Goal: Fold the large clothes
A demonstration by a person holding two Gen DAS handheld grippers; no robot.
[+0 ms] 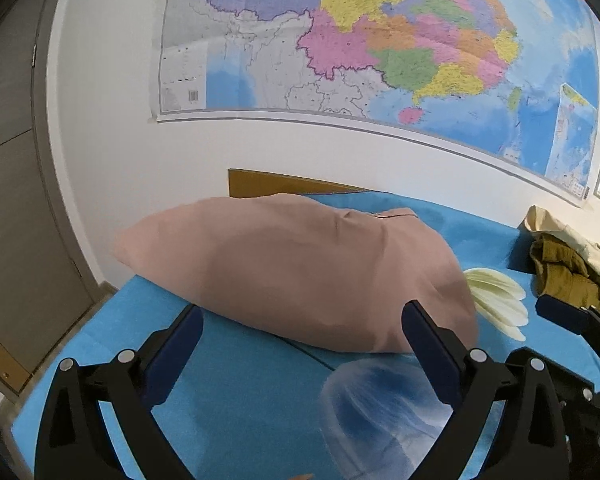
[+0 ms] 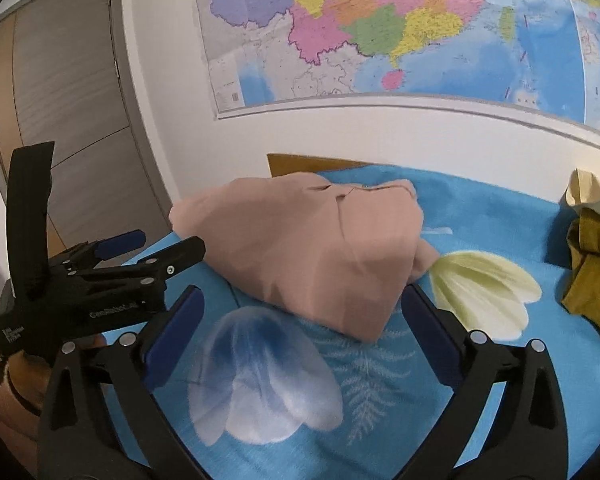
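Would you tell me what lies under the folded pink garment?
The pink garment rests on the blue floral bedspread. A cream flower print shows beside its right corner, partly tucked beneath. Whatever else lies under the garment is covered.

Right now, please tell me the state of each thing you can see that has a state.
Left gripper: open, holding nothing.
Right gripper: open, holding nothing.
Pink garment: folded, lying on the blue bedspread.
Olive garment: crumpled, unfolded, at the bed's right edge.
Cream garment: bunched, against the olive one.
Door: closed.
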